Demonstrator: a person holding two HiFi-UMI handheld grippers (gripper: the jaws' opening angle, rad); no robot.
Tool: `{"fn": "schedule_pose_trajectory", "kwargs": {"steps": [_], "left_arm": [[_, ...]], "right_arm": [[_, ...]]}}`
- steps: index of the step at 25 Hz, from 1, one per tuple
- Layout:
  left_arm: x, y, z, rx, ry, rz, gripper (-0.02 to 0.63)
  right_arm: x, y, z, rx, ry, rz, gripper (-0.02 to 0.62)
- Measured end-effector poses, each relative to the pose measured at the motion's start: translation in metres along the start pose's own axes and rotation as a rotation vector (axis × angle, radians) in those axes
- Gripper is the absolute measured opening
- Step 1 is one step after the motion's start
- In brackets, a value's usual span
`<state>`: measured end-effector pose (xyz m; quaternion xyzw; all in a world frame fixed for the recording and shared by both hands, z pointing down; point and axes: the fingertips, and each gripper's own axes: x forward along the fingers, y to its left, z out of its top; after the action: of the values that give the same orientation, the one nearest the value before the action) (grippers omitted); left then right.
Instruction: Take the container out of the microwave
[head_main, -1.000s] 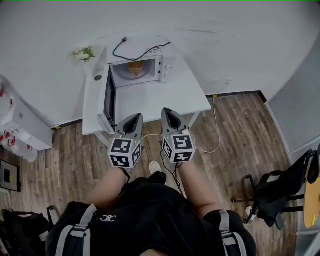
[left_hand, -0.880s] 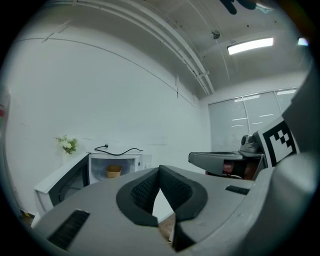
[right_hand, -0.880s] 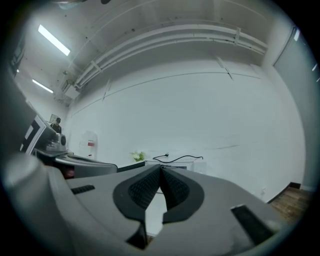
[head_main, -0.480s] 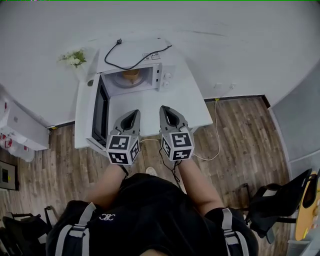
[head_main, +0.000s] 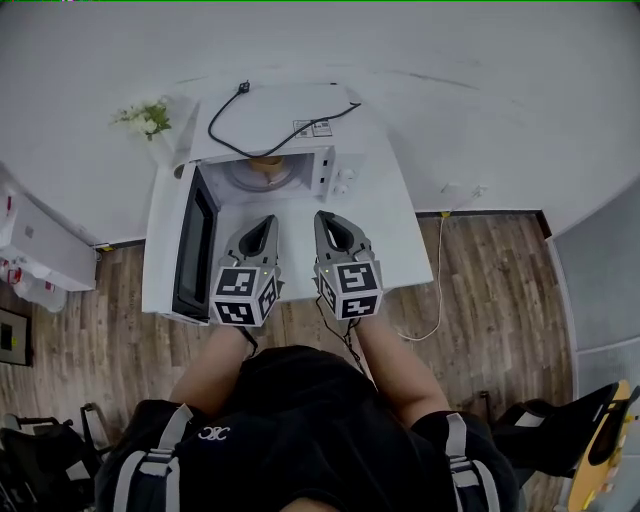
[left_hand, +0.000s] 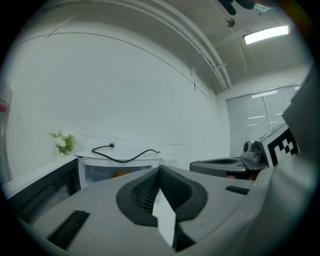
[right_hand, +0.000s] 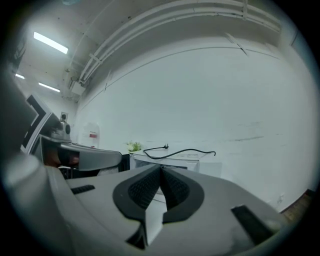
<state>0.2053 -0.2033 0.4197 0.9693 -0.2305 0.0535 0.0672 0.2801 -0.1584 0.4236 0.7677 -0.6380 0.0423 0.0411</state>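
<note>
Your left gripper (head_main: 267, 219) and right gripper (head_main: 321, 215) are both pinched shut on nothing, and the container (head_main: 265, 165) sits inside the open microwave (head_main: 300, 125), dead ahead of the left one, so left looks nearer.

Container mostly out of sight

In the head view only a tan sliver of the container (head_main: 265, 162) shows under the microwave (head_main: 280, 105) roof. In the left gripper view, the left gripper (left_hand: 159, 170) covers its lower part, so its shape cannot be told.
</note>
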Motion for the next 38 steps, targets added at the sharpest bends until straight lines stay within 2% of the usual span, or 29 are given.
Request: {"fn": "schedule_pose_trajectory", "kwargs": {"steps": [4, 9, 18, 30, 33, 36, 38], "left_arm": [[0.008, 0.016, -0.003, -0.006, 0.019, 0.045, 0.009], [0.005, 0.040, -0.016, -0.039, 0.041, 0.121, 0.009], [0.013, 0.083, -0.022, -0.076, 0.053, 0.255, 0.009], [0.023, 0.117, -0.024, -0.113, 0.043, 0.385, 0.009], [0.018, 0.125, -0.028, -0.125, 0.042, 0.418, 0.009], [0.011, 0.134, -0.032, -0.137, 0.044, 0.457, 0.009], [0.007, 0.140, -0.034, -0.142, 0.045, 0.479, 0.009]], "right_arm": [[0.030, -0.003, -0.005, -0.023, 0.022, 0.036, 0.003], [0.063, 0.008, -0.014, -0.144, 0.056, 0.080, 0.005], [0.126, 0.011, -0.042, -0.215, 0.138, 0.176, 0.005], [0.213, 0.004, -0.087, -0.685, 0.242, 0.197, 0.006], [0.233, 0.003, -0.101, -0.744, 0.277, 0.186, 0.008], [0.251, 0.007, -0.117, -0.777, 0.322, 0.194, 0.071], [0.262, 0.011, -0.128, -0.809, 0.341, 0.202, 0.074]]}}
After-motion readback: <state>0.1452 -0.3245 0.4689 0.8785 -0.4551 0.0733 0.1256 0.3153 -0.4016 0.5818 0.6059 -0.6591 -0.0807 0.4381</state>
